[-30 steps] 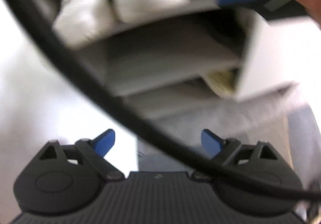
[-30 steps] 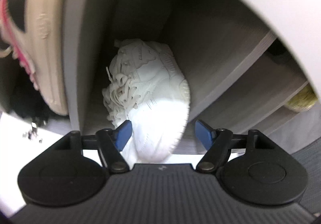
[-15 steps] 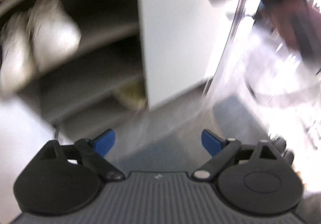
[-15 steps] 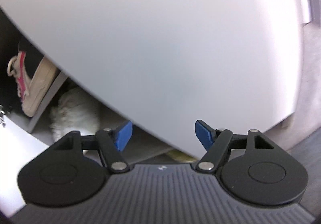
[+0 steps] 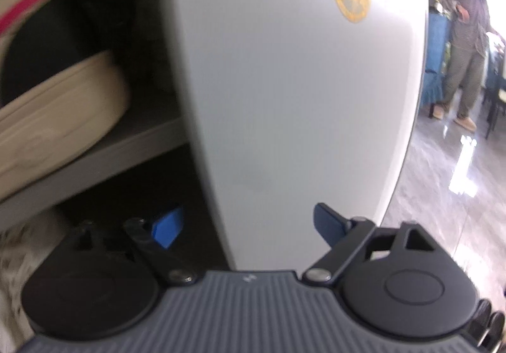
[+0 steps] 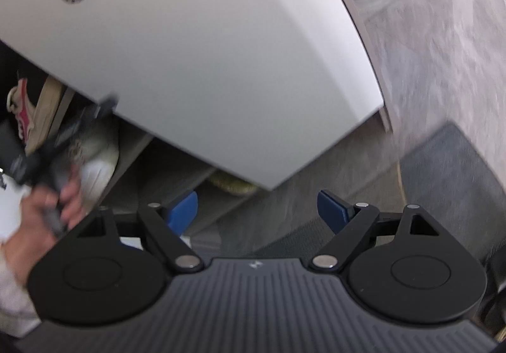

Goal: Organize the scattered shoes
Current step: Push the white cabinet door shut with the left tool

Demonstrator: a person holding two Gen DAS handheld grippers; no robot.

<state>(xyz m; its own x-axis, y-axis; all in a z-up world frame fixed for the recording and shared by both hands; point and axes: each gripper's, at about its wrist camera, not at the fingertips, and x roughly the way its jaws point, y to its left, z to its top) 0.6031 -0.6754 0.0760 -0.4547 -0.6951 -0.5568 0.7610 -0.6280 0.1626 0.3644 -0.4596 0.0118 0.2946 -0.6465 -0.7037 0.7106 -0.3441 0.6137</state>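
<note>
Left claw (image 5: 249, 228) spread, empty, straddling pale grey cabinet door (image 5: 284, 84); right claw (image 6: 257, 210) likewise spread, empty. Cream-soled black-and-pink sneaker (image 5: 53, 112) shelved upper left, nearer left claw, sole running left-right.

White cabinet door (image 5: 300, 93) blocks most of the way fwd for left gripper (image 5: 246, 228). Left of door: upper shelf (image 5: 104, 150) taken by cream-soled shoe (image 5: 53, 106), dark bay below it looks free. Right of door: open floor (image 5: 449, 195), person (image 5: 465, 36) well off. Right gripper (image 6: 257, 210): carpet (image 6: 427, 68) beyond door clear.
</note>
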